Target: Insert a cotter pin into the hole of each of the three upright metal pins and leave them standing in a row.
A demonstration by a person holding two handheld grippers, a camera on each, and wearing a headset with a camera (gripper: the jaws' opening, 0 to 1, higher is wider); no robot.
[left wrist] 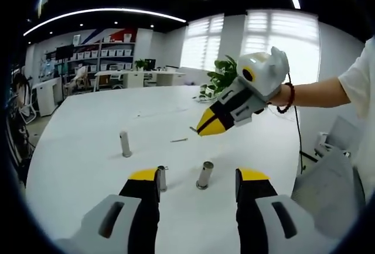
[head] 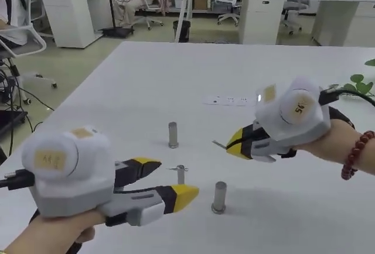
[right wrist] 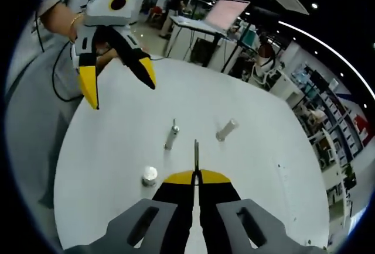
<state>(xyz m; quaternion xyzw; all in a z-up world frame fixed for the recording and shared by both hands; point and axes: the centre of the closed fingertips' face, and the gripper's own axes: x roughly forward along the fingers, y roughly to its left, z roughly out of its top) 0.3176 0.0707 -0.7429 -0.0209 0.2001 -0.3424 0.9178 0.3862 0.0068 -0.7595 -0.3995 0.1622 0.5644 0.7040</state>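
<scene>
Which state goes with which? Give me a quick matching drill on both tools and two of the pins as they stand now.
Things:
1. left tool
2. right tool
3. middle pin
4. far pin

States:
a. shut on a cotter pin
b. thin crosspiece near its top
c. open, holding nothing
d. upright, top bare

Pairs: 1-c, 2-a, 3-b, 4-d
</scene>
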